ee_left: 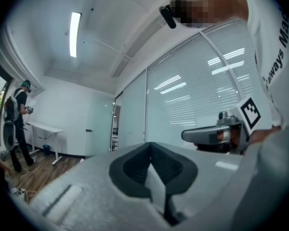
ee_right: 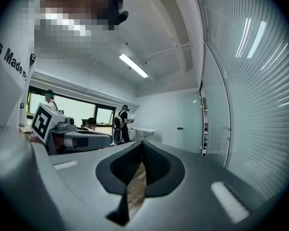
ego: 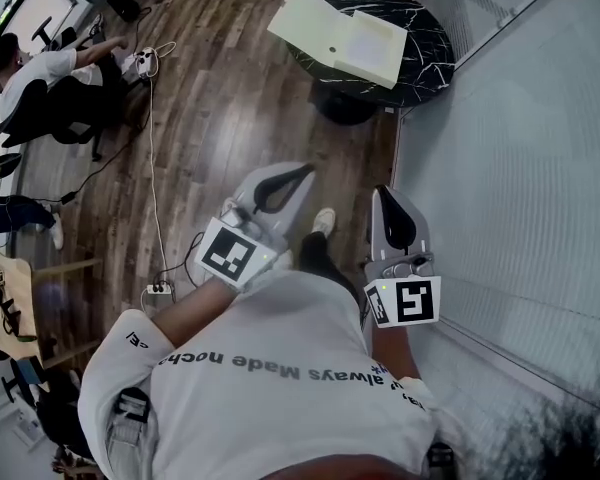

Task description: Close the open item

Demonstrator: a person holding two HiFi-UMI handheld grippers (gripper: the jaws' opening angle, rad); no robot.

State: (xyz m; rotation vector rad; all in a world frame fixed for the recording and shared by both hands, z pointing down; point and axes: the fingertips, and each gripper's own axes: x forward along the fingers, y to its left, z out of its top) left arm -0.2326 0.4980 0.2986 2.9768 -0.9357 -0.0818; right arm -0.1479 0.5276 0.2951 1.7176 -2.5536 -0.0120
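Observation:
A cream box (ego: 365, 48) lies on the round black marble table (ego: 430, 38) at the far end of the head view, its lid (ego: 305, 18) flung open to the left. Both grippers are held level near my waist, well short of the table. My left gripper (ego: 305, 171) (ee_left: 149, 144) is shut with nothing between its jaws. My right gripper (ego: 392, 193) (ee_right: 142, 144) is also shut and empty, with its tips touching. Each gripper shows in the other's view: the right gripper (ee_left: 202, 134) and the left gripper (ee_right: 82, 139). Neither gripper view shows the box.
A frosted glass wall (ego: 520, 168) runs along the right. A power strip (ego: 158, 290) and a long cable lie on the wooden floor at left. A person (ego: 40, 73) sits at the far left, others stand in the room beyond. A wooden desk (ego: 0, 298) is at the left edge.

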